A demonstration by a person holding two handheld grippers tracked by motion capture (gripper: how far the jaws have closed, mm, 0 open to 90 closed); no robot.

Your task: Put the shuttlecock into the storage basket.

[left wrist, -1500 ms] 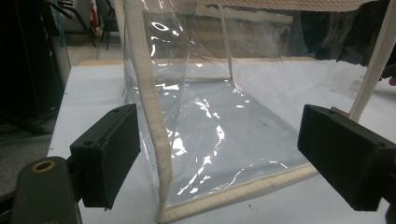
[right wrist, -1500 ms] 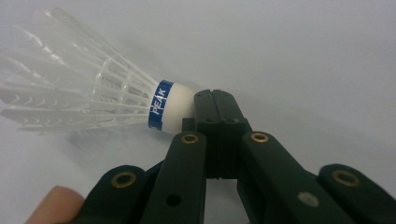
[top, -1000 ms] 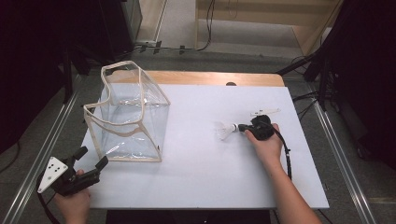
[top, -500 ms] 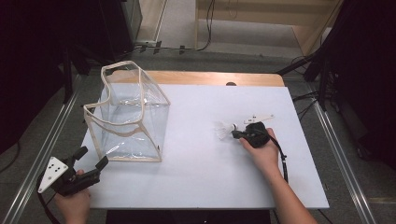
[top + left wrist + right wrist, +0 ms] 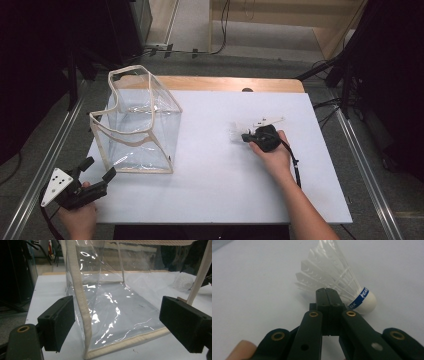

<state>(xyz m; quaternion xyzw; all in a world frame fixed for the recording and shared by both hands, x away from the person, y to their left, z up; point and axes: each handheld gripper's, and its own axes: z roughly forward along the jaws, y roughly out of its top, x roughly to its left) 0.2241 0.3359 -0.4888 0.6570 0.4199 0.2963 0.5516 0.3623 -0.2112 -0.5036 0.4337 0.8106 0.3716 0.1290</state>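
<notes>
The right gripper's [image 5: 327, 293] closed jaws hide part of the shuttlecock's [image 5: 337, 280] feathers. The clear bag's [image 5: 112, 302] top is cut off by the frame edge.

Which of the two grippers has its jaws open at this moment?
The left gripper, at the table's near left corner by the clear bag: its jaws stand wide apart. The right gripper, beside the shuttlecock, is shut, pads pressed together.

**White worktop, bag and shuttlecock**

The flat white rectangular worktop [image 5: 215, 190] has a bare wooden strip along its far edge. A clear plastic box-shaped bag with cream fabric trim [image 5: 137, 125] stands upright on it at ten o'clock. A white feathered shuttlecock with a blue band [image 5: 342, 287] lies on its side at two o'clock, well apart.
</notes>
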